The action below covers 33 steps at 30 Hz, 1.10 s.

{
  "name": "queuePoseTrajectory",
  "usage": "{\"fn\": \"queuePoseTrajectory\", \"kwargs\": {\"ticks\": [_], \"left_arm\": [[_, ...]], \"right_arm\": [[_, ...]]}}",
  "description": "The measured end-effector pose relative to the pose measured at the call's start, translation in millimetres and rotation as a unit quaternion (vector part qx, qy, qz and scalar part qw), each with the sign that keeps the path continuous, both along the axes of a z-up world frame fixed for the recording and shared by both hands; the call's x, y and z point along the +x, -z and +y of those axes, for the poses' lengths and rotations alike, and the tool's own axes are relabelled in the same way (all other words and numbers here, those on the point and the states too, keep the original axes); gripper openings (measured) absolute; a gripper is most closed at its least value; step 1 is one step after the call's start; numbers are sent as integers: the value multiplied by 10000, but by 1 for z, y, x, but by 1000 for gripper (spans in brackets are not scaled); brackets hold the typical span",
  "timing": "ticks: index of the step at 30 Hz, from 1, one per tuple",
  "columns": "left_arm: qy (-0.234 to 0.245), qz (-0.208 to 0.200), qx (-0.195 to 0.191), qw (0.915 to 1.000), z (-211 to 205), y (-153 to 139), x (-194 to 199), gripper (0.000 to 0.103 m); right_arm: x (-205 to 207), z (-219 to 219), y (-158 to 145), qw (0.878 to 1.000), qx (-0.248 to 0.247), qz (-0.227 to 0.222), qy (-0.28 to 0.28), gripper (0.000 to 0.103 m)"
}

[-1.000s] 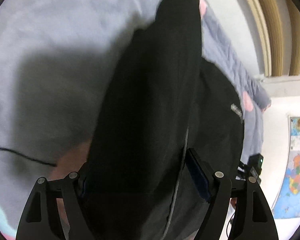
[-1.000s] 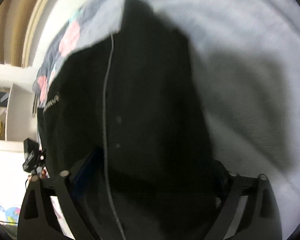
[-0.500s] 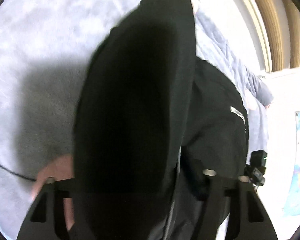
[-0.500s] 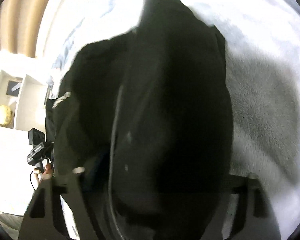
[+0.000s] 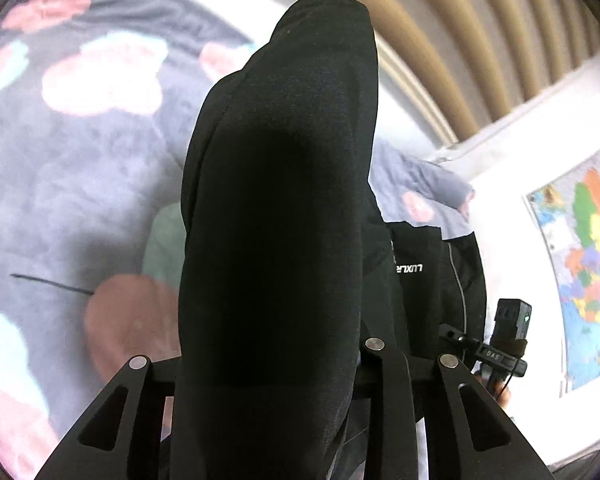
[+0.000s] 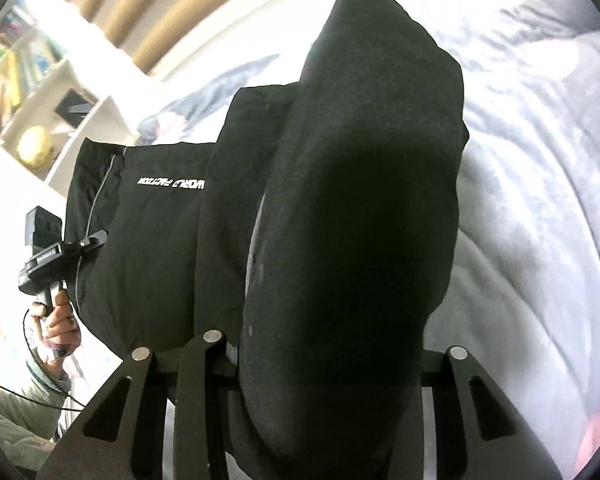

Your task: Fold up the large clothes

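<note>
A black jacket (image 5: 276, 240) with white lettering fills both views. In the left wrist view a thick fold of it runs up between the fingers of my left gripper (image 5: 268, 364). The jaws are closing and the pads squeeze the cloth. The right wrist view shows the same: a dark fold (image 6: 360, 220) sits in my right gripper (image 6: 332, 356), whose jaws are closing on it. The jacket's body (image 6: 156, 232) hangs stretched between the two grippers, off the bed. Each view shows the other gripper (image 5: 508, 340) (image 6: 44, 240) at its edge. The cloth hides the fingertips.
A grey-blue fleece blanket (image 5: 80, 184) with pink and mint patches covers the bed below. A thin black cable (image 5: 48, 282) lies on it. Beige curtains (image 5: 440, 52) hang behind it, a map (image 5: 580, 264) is on the wall, and there is a bookshelf (image 6: 32, 92). A hand (image 6: 58, 320) holds the left gripper's handle.
Both grippers have risen with the jacket and tilted. Their jaws have narrowed on the cloth. The jacket's body has come up off the blanket and now hangs between them.
</note>
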<state>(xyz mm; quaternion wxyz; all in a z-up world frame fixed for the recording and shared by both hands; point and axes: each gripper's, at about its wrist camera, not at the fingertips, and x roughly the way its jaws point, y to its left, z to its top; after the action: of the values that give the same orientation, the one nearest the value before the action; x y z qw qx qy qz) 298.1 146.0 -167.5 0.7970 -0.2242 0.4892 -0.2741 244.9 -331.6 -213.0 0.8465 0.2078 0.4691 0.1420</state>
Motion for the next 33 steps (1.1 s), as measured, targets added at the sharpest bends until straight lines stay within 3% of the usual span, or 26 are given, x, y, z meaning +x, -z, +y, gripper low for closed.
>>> {"fn": "queuePoseTrajectory", "kwargs": {"ticks": [6, 12, 17, 20, 23, 25, 27, 30, 33], "left_arm": [[-13, -272, -88, 9996, 24, -37, -85, 34], [-38, 4, -52, 10000, 38, -27, -148, 34], [-47, 570, 76, 9983, 51, 23, -177, 34], [-81, 1064, 161, 9942, 55, 68, -188, 35], [-329, 1573, 254, 9867, 71, 121, -197, 41], [-674, 1917, -13, 9791, 92, 154, -199, 50], [-992, 2375, -529, 9649, 114, 182, -201, 57], [-1065, 2755, -959, 9505, 128, 197, -201, 66], [-951, 2666, -728, 9564, 138, 182, -202, 66]], "right_arm": [[-14, 0, 3, 9995, -243, -152, -138, 41], [-40, 8, -12, 9991, -319, 139, -230, 41], [-40, 7, 27, 9967, -279, 748, -143, 42], [-48, 10, 69, 9924, -278, 1194, -58, 43], [-58, 1, 106, 9873, -398, 1518, 253, 51], [-66, -20, 124, 9839, -36, 1660, 660, 58], [-72, -37, 132, 9795, 243, 1749, 967, 64], [-87, -59, 137, 9725, 430, 1901, 1276, 69], [-108, -78, 131, 9703, 234, 1932, 1440, 76]]}}
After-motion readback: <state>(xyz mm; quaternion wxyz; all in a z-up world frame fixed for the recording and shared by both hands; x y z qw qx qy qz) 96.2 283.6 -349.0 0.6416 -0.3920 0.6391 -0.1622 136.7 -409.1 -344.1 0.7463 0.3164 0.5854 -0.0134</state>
